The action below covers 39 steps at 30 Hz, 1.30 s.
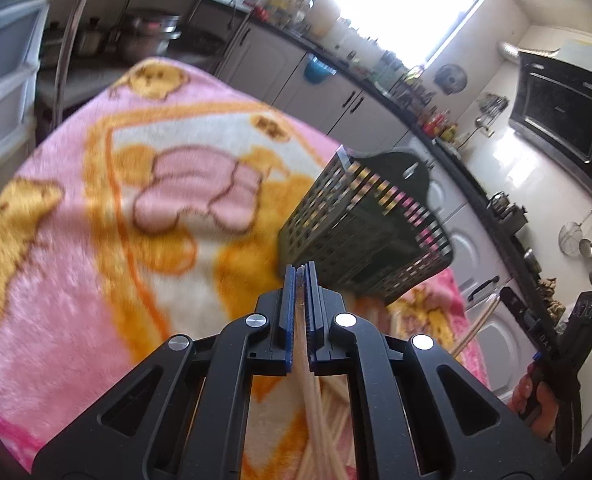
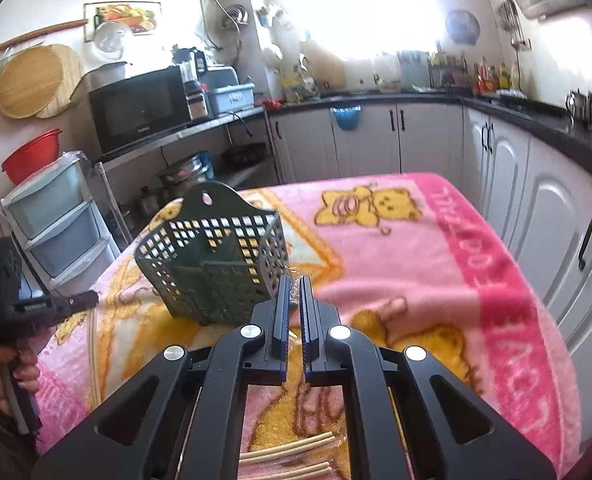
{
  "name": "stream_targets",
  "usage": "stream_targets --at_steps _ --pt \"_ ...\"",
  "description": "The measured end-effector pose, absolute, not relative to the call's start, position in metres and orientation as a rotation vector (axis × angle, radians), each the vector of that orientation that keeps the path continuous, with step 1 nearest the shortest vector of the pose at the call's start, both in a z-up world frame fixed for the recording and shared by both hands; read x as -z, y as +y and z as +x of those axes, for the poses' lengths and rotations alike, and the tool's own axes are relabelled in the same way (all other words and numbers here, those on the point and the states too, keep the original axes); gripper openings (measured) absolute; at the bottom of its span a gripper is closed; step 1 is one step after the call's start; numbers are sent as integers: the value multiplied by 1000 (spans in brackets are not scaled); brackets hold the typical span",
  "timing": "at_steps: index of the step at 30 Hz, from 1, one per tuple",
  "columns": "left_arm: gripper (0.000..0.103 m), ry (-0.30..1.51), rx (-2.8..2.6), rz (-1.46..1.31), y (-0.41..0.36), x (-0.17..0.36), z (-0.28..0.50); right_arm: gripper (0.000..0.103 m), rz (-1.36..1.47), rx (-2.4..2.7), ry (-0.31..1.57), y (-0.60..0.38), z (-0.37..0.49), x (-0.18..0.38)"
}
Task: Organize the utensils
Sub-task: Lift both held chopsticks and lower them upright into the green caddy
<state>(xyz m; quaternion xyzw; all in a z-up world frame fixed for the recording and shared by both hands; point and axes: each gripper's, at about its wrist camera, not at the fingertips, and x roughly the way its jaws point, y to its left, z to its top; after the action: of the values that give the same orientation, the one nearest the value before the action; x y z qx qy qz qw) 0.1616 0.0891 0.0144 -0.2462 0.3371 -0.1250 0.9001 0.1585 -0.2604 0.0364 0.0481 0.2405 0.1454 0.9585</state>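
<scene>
Left claw point(image 1: 301, 280): clamped shut on one pale wooden chopstick point(image 1: 311, 400), pinched near its upper end, shaft trailing back and down under the fingers. More loose sticks lying below, blurred, count unclear.

Right claw point(image 2: 294, 292): closed to a thin slit, apparently nipping a crinkled clear wrapper point(image 2: 294, 300). Hard to say whether any stick sits between the pads as well. Bundle of chopsticks point(image 2: 288, 453) beneath and behind the fingertips, possibly hanging in that film.

Just ahead of both claws, slightly left of the right one and slightly right of the left one: dark green slotted basket point(image 2: 216, 264), standing upright on the pink blanket point(image 2: 396, 264), mouth open, a divider inside.

Handling, as a judgement: light, stiff, thin, smooth and round enough to swivel or slide in a pinch. Little risk of breaking. Better taken near one end than mid-shaft, so as to hang close to vertical and drop tip-first into a compartment. Wrapper soft and slippery, likely to stretch or tear under load; safer to grip the sticks through it. Basket also light, on soft cloth, and so easily tipped by a sideways knock from a long stick.
</scene>
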Motion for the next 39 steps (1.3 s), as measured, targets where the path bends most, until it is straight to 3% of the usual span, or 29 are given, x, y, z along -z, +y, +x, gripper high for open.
stream_targets --at_steps 39 --pt "1 369 524 -403 10 -160 170 4 11 -475 269 -221 138 -131"
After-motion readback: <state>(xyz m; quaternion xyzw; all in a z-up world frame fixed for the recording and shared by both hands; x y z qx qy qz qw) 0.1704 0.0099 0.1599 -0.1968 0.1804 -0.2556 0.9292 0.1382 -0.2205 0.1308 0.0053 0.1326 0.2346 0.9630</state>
